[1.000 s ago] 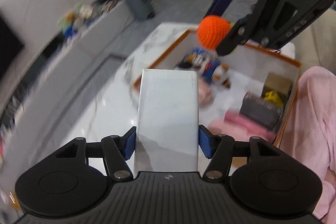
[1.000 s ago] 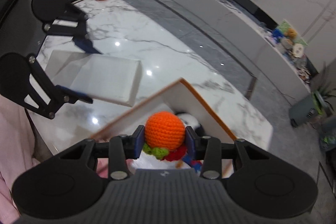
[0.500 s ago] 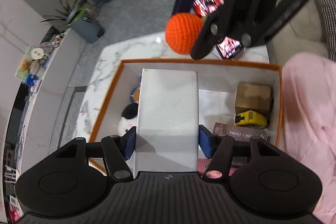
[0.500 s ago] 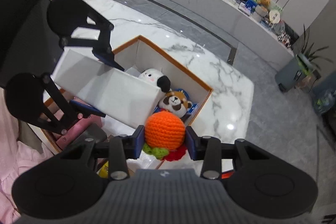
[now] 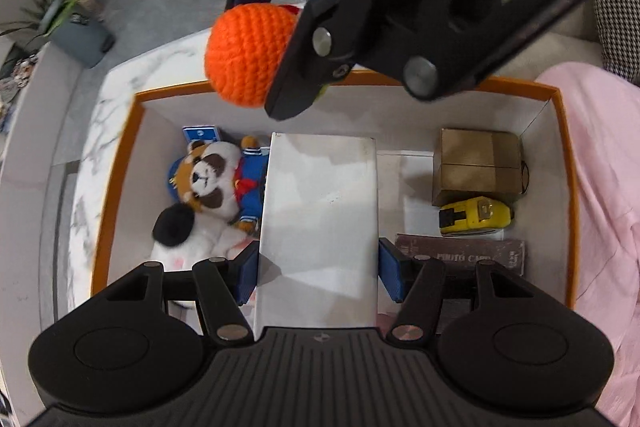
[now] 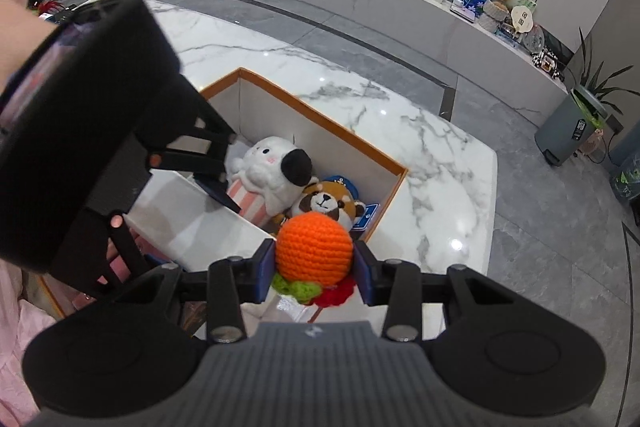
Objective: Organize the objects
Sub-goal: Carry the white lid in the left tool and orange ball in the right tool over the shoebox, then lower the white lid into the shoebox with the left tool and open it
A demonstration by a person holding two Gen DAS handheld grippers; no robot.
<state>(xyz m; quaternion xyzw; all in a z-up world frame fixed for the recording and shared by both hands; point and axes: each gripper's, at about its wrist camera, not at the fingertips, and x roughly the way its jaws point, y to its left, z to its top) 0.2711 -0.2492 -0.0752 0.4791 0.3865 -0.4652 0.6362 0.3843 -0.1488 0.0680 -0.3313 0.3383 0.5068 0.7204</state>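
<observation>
Gripping a white box [image 5: 318,223] over the orange-rimmed storage box [image 5: 120,163], the left gripper [image 5: 318,273] is clamped on its sides. Beyond, the right gripper [image 6: 314,265] clenches an orange crocheted ball [image 6: 314,247] above the red panda plush [image 5: 212,183].

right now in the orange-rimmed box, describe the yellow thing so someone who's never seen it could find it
Start at the orange-rimmed box on the marble table and go to its side nearest the pink fabric. There a brown cardboard box sits against the wall, with a dark photo-card box nearby. The yellow tape measure lies between them: the only yellow item, small and rounded among plain boxes.
</observation>
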